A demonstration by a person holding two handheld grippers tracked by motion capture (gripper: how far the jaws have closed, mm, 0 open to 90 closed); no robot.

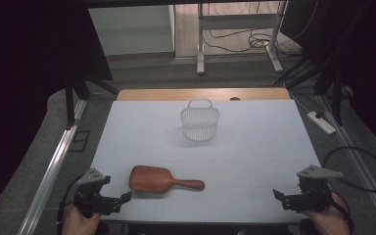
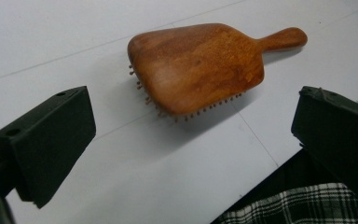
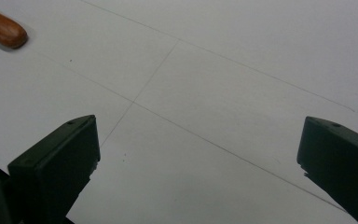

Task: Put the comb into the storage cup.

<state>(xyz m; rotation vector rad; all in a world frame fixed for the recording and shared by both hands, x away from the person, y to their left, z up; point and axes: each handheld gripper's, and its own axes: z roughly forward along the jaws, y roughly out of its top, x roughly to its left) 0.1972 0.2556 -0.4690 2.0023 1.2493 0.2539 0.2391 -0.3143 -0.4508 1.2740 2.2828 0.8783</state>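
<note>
From the high view, a white mesh basket [image 1: 199,121] stands upright toward the far middle of the white table [image 1: 254,147] with nothing inside it. A wooden hairbrush [image 1: 162,179] lies near the front edge, handle pointing right. The left gripper [image 1: 120,200] sits at the front left corner, released, just beside the brush head; the right gripper [image 1: 280,196] rests at the front right, well apart from the brush, jaws also spread.

In the left gripper view, the hairbrush [image 2: 200,65] lies bristles down ahead of the wide-open jaws — not touching either.

In the right gripper view, the jaws stand apart over bare table [image 3: 223,93] — the brush handle tip [image 3: 2,29] at upper left
</note>
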